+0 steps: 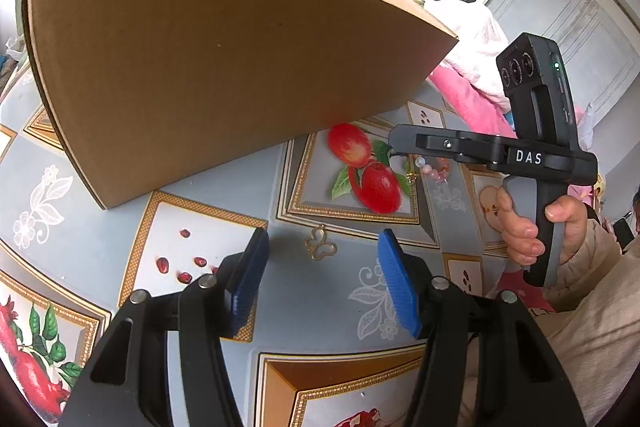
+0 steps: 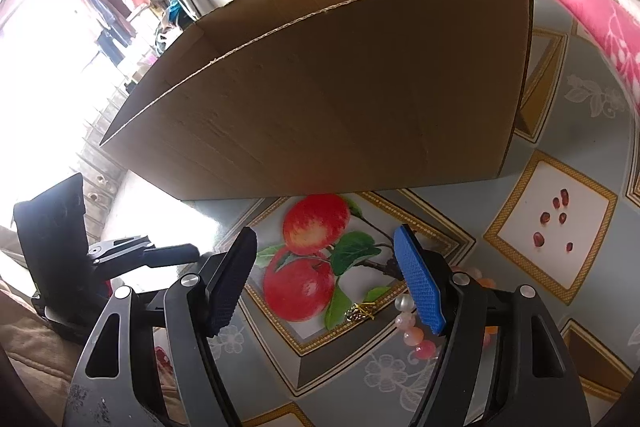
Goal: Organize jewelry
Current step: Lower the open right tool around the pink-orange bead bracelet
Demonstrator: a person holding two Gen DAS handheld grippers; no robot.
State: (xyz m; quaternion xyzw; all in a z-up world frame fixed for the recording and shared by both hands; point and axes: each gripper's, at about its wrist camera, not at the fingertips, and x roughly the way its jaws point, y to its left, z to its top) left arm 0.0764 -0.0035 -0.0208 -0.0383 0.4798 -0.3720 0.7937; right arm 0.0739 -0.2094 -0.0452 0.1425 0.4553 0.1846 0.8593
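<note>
A small gold butterfly pendant lies flat on the fruit-print tablecloth. My left gripper hovers over it, open, the blue pads apart on either side and not touching it. A bracelet of pink and white beads lies by my right gripper's right-hand finger, which partly hides it. A tiny gold charm sits at the bracelet's end. The right gripper is open above the printed apples with nothing between its pads. In the left wrist view the right gripper hangs above the bracelet, held by a hand.
A large open cardboard box stands on the table just behind both grippers; it fills the middle of the right wrist view. Pink and white cloth is piled at its right. The left gripper shows at the left edge.
</note>
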